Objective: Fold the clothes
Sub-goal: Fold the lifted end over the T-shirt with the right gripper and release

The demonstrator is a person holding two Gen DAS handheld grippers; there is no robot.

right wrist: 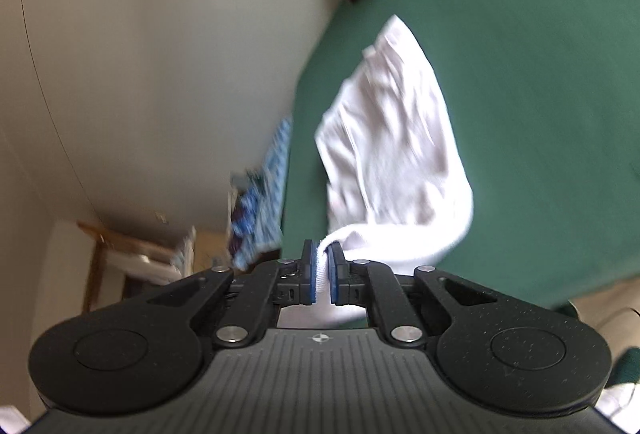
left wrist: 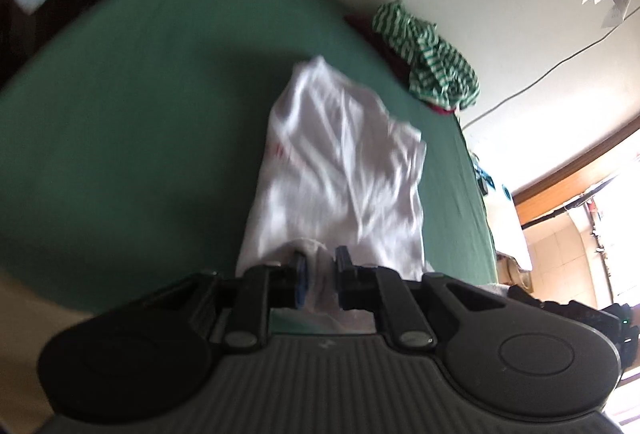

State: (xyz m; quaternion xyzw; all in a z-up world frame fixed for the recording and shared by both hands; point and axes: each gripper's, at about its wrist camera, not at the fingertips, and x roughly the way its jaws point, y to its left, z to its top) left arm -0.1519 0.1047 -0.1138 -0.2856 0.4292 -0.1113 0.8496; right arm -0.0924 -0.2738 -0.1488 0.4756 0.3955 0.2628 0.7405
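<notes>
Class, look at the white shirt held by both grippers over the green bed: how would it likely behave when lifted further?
The white shirt is probably floppy: it creases and sags from the left gripper and right gripper. It is likely light, since thin pinches hold it.

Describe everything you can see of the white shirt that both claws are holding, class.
The white shirt is thin, soft cloth, creased and bunched, with a faint red mark near one edge. The left claw and the right claw each pinch a bit of its near edge between blue pads. From there it stretches away over the green bed sheet, its far end lying on the sheet. It is blurred, so seams and sleeves cannot be told apart.
</notes>
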